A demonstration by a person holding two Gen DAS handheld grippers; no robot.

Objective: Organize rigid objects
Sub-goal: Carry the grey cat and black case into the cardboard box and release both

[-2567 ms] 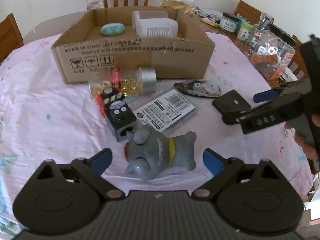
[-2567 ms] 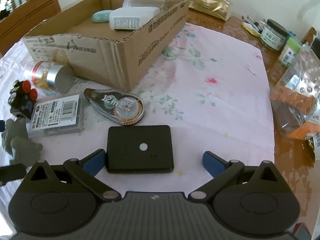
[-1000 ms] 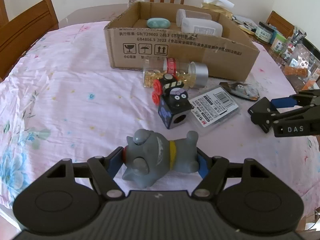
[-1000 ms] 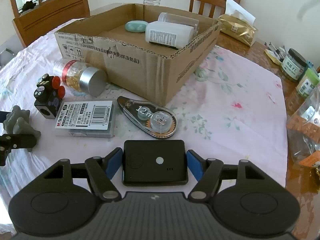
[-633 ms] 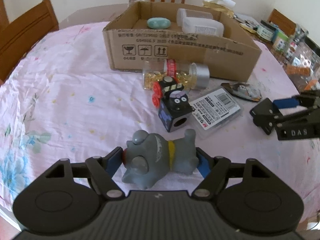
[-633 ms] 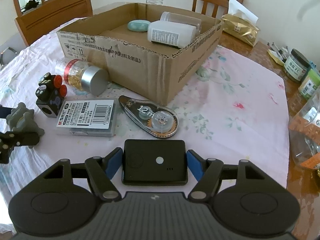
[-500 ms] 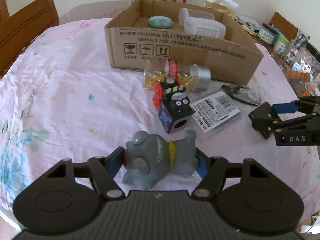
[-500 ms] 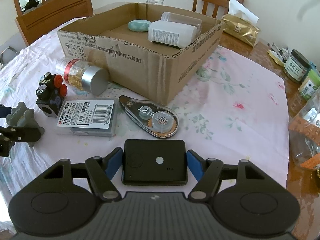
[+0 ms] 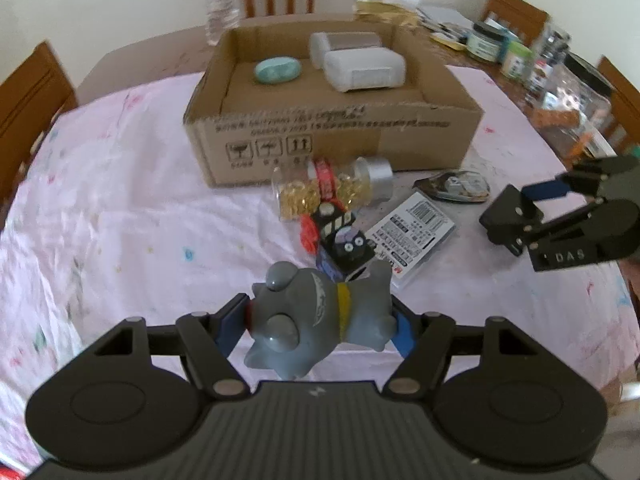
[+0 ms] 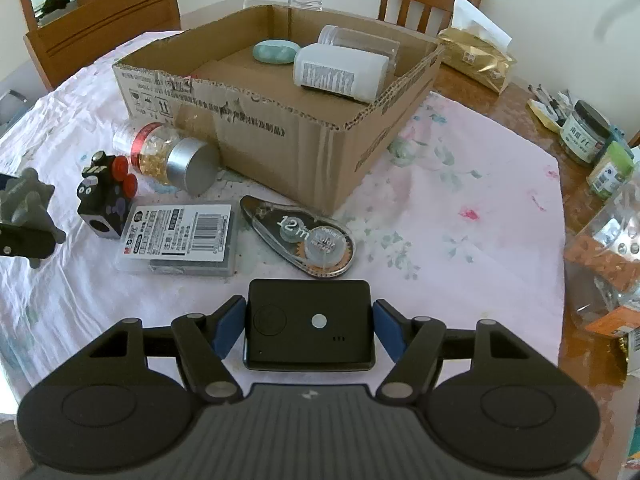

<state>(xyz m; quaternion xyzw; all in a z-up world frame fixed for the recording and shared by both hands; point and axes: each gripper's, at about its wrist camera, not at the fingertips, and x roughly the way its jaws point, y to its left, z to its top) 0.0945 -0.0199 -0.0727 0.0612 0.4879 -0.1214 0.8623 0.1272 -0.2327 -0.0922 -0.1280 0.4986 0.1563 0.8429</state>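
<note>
My left gripper (image 9: pixel 320 326) is shut on a grey toy figure (image 9: pixel 316 316) with a yellow collar, held a little above the pink tablecloth. My right gripper (image 10: pixel 310 324) is shut on a flat black box (image 10: pixel 310 322), its blue pads pressing both short sides. In the left wrist view the right gripper (image 9: pixel 532 204) shows at the right with the black box (image 9: pixel 506 216). The open cardboard box (image 9: pixel 328 136) stands beyond, holding a teal oval (image 9: pixel 278 71) and two white containers (image 9: pixel 364 68).
On the cloth before the carton lie a capsule jar (image 10: pixel 168 156) on its side, a black toy block (image 10: pixel 106 196) with red knobs, a labelled flat case (image 10: pixel 178 236) and a correction tape (image 10: pixel 308 236). Jars (image 10: pixel 584 132) and bags crowd the right edge. Chairs surround the table.
My left gripper has risen with the grey toy, which now hangs clear of the cloth, and the view has rolled slightly. The right gripper keeps its hold on the black box, barely moved.
</note>
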